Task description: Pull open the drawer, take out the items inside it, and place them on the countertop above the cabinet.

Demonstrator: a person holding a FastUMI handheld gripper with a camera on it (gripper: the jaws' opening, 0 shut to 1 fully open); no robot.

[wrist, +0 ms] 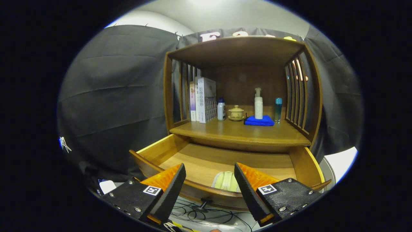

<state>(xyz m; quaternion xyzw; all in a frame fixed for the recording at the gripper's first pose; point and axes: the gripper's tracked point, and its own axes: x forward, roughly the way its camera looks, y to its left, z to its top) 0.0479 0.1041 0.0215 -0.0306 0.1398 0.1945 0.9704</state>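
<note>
The wooden drawer (231,161) of the cabinet stands pulled open just ahead of my fingers. A pale green ribbed item (226,181) lies inside it against the front wall, partly hidden by that wall and by my right finger (246,187). My gripper (210,174) hovers open above the drawer's front edge, with nothing between the fingers. The drawer's small knob (203,203) shows below the front. The countertop (238,131) lies above the drawer, beyond the fingers.
On the countertop stand books (203,99), a small white bottle (221,109), a lidded ceramic pot (236,113), a folded blue cloth (259,121), a white pump bottle (258,103) and a blue tube (278,109). Slatted sides and a top shelf enclose it. Cables lie on the floor.
</note>
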